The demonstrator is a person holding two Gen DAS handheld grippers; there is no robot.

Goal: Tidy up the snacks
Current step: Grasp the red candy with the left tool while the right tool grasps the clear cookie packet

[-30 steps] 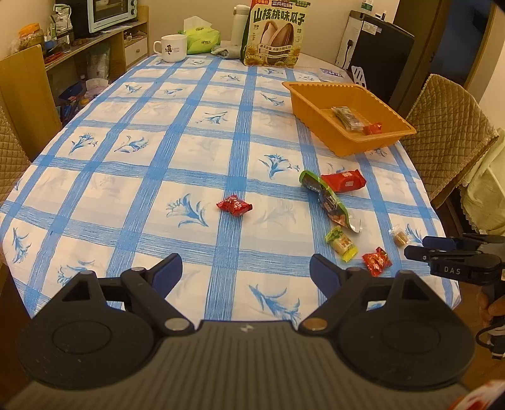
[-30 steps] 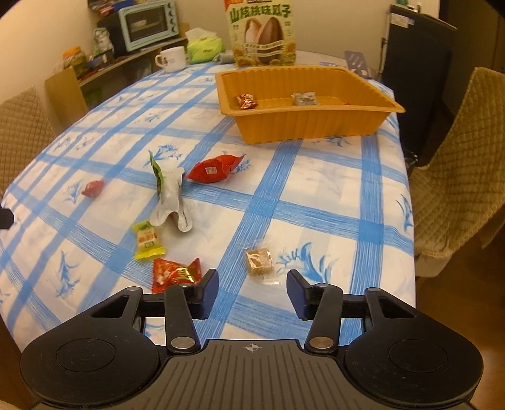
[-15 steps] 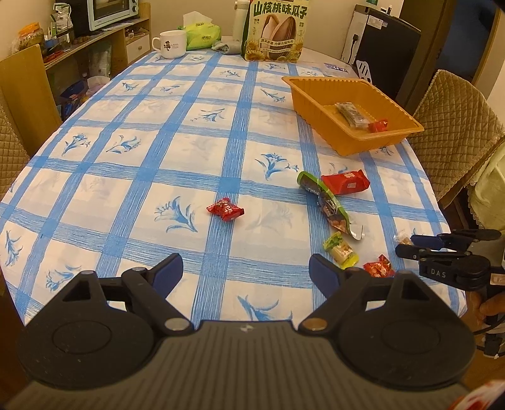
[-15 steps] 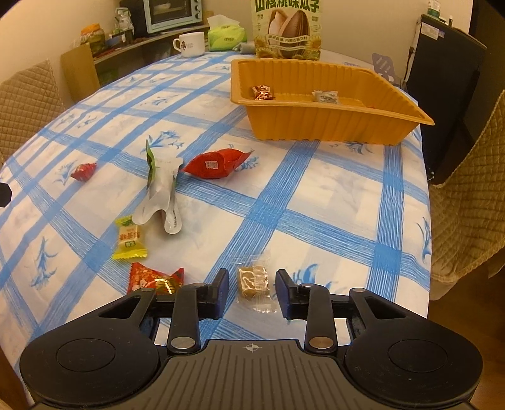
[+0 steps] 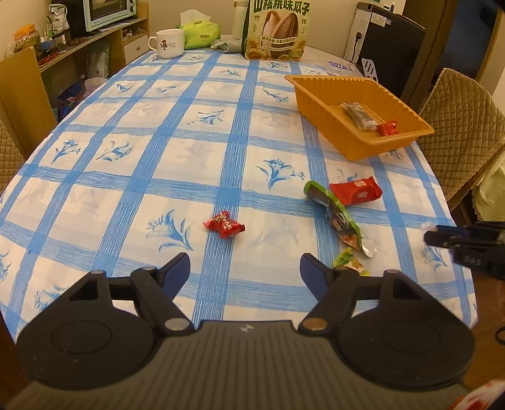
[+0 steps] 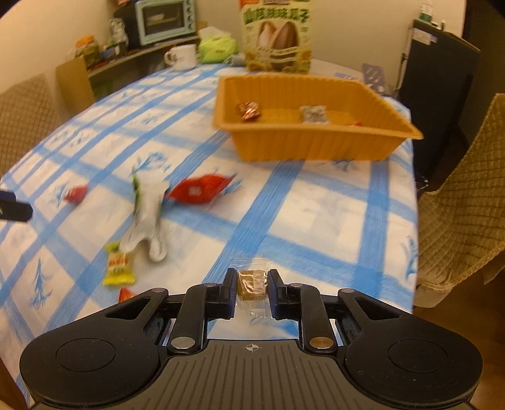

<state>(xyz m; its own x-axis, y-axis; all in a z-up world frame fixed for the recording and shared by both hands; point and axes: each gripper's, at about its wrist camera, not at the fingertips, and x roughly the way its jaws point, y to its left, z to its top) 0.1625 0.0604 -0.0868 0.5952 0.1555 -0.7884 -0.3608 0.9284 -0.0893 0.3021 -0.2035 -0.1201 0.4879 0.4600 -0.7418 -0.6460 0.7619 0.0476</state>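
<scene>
My right gripper (image 6: pixel 252 288) is shut on a small brown candy in a clear wrapper (image 6: pixel 251 284), held just above the cloth. The orange tray (image 6: pixel 303 146) stands beyond it with a few wrapped snacks inside. My left gripper (image 5: pixel 244 268) hovers low over the table; its jaws are closing with nothing between them. A small red candy (image 5: pixel 224 224) lies just ahead of it. To the right lie a long green packet (image 5: pixel 337 216), a red packet (image 5: pixel 355 190) and a yellow-green candy (image 5: pixel 348 263). The right gripper (image 5: pixel 434 236) shows at the right edge of the left wrist view.
A large sunflower-seed bag (image 5: pixel 274 30), a white mug (image 5: pixel 165 43) and a green tissue pack (image 5: pixel 200 30) stand at the table's far end. Quilted chairs (image 5: pixel 460 126) flank the table. A black cabinet (image 6: pixel 438 88) stands behind the tray.
My right gripper moved forward over the brown candy, shut on it and lifted it off the cloth. My left gripper advanced toward the small red candy and its jaws narrowed.
</scene>
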